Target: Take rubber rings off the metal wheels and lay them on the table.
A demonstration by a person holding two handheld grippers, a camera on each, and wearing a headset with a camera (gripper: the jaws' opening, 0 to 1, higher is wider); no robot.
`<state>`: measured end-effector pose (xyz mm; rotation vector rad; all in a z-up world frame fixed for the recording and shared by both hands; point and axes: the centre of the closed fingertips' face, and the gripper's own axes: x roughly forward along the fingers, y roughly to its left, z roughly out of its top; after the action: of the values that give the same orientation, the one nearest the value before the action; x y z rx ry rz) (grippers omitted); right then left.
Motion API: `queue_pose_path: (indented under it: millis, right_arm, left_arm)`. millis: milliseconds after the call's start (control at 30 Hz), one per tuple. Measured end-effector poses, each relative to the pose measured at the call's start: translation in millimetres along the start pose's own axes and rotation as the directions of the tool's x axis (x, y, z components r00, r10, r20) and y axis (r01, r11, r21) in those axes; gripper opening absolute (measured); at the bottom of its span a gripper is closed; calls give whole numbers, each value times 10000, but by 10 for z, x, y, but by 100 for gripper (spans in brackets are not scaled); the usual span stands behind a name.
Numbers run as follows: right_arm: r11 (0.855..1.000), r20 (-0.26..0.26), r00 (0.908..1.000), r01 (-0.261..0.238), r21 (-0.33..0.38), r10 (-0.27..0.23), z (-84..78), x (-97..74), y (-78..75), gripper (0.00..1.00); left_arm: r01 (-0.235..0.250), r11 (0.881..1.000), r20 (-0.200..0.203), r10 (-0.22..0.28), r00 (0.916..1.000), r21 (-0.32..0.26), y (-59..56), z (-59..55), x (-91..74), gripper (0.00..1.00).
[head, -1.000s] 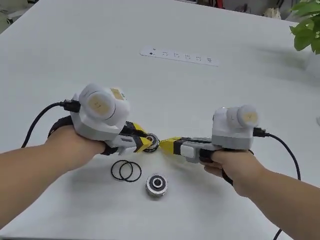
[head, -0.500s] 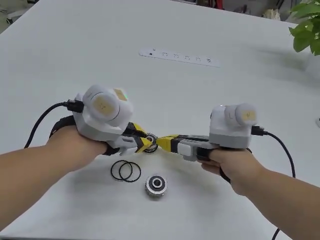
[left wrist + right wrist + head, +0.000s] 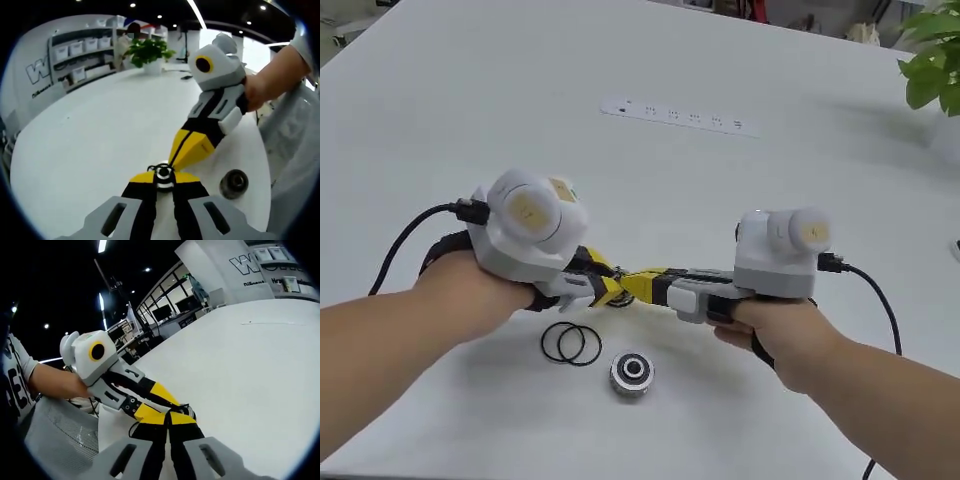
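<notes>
Closing in, my right gripper [image 3: 640,285] has brought its narrowed jaws onto the wheel [image 3: 163,173] clamped in my left gripper [image 3: 604,287], so peeling can begin above two rings [image 3: 572,343] lying on the table [image 3: 520,100].

Head view high, facing down at table [image 3: 470,100], gripper views low, close, face to face, all sharing left gripper [image 3: 610,288], right gripper [image 3: 629,283], metal wheel [image 3: 163,175].

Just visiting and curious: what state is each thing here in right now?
left gripper: shut on held wheel.
held wheel: clamped in the left gripper.
right gripper: shut, tips at held wheel.
two rubber rings: off, lying overlapped on table.
second wheel: lying flat on table.
</notes>
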<state>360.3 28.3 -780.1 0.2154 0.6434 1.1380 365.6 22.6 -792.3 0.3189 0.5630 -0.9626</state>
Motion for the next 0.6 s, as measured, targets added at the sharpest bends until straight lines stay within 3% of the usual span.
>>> queue_pose_path:
  millis: [600]
  right_arm:
    - [9998,-115,9998,177,-32,-177,-7,-17,-41,0]
  left_arm:
    - [309,9993,-47,-308,9995,225,13,-23,-96,14]
